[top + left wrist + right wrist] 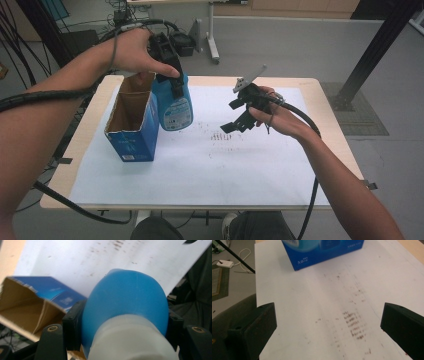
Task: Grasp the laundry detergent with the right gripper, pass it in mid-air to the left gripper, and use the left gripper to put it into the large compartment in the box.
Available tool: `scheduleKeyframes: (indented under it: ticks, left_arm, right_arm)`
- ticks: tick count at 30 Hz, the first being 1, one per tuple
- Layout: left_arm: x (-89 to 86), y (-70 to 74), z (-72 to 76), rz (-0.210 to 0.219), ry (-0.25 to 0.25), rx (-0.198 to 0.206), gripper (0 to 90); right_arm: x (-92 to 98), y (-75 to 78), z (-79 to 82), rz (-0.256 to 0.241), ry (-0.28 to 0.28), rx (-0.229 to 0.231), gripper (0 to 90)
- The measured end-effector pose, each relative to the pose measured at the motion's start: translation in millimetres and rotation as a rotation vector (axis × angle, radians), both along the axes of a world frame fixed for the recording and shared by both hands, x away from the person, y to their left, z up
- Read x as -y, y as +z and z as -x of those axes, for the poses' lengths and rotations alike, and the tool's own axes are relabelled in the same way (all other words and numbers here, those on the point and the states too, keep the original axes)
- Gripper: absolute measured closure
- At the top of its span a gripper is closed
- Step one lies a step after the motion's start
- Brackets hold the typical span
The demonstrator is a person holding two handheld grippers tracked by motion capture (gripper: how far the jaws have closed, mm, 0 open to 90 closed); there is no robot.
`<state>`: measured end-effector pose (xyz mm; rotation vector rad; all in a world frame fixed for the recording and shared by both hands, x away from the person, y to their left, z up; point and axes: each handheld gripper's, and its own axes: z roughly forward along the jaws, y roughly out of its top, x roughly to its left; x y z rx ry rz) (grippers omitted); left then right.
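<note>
the left claw (169, 70) pinches the blue bottle (174, 106) near its top, jaws pressed against either side just below the white cap (130, 340), as the left gripper view shows. the bottle hangs upright just beside the open blue box (131, 120), close against its right wall, with its base near the white sheet (210, 170) on the desk (330, 115); whether it touches the sheet i cannot tell. the box stands on end, its torn top flaps open and its brown inside bare.

the right claw (239, 117) hovers above the middle of the sheet with its jaws spread wide and nothing between them, over a patch of dark smudges (355, 325).

the work looks like getting the bottle into the box or out of it. the grip sits high on a rounded, smooth shoulder, so the bottle could swing or slip down through the jaws. if its base catches the box rim or a loose flap, the light box, which nothing steadies, could tip or slide away.
</note>
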<state>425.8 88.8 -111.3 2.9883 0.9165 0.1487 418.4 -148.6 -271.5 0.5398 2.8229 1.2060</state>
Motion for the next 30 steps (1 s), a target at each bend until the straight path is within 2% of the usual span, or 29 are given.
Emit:
scheduleKeyframes:
  ticks: [4,10,13,16,22,25,30]
  left_arm:
    - [-10.5,16.0,-2.5,0.001,0.08,0.023,35.7]
    - [-28.9,40.1,-8.5,0.027,0.293,0.024,35.7]
    - [-39.4,51.0,-10.8,0.039,0.369,0.031,35.7]
    - [-51.5,59.9,-13.3,0.059,0.464,0.036,35.6]
    - [-71.9,80.1,-17.2,0.047,0.623,0.074,35.7]
    - [-85.2,91.9,-19.6,0.069,0.708,0.093,35.7]
    - [-101.2,104.9,-21.1,0.092,0.811,0.101,35.7]
  right_arm:
    - [19.6,3.1,-1.7,0.033,-0.052,0.002,0.3]
    - [41.2,10.2,-4.4,0.072,-0.102,-0.002,0.3]
    - [49.2,13.6,-6.7,0.092,-0.122,0.0,0.3]
    - [55.5,15.9,-9.3,0.117,-0.145,0.004,0.3]
    - [65.1,21.8,-13.4,0.157,-0.164,0.006,0.3]
    - [69.2,24.2,-15.6,0.173,-0.174,0.008,0.3]
    - [73.6,28.2,-18.9,0.182,-0.183,0.009,0.3]
